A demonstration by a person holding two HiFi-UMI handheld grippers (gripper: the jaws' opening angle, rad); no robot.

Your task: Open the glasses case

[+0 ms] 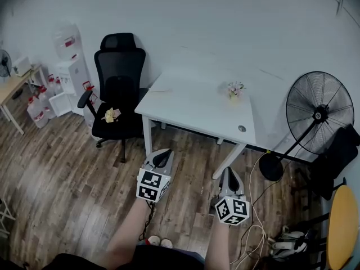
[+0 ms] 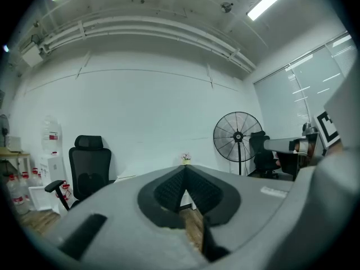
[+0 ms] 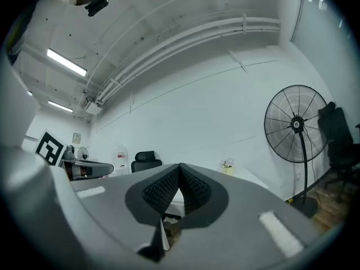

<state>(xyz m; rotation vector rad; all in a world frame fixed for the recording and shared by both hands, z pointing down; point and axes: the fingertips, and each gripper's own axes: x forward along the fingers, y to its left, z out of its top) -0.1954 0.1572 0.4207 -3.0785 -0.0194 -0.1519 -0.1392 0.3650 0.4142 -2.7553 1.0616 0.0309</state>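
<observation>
Left gripper [image 1: 162,156] and right gripper [image 1: 230,178], ribbed black pads [image 2: 169,190] pressed together, empty, before smooth white rectangular table [image 1: 197,108].

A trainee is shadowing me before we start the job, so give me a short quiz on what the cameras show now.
1. True or false: the left gripper and the right gripper are both shut, with nothing between their jaws.
2. What stands on the floor to the right of the white table: A) a fan, B) a ladder, C) a fridge?
3. Fill in: the small flower pot stands on the ____.
Key: 1 true; 2 A; 3 table.
</observation>
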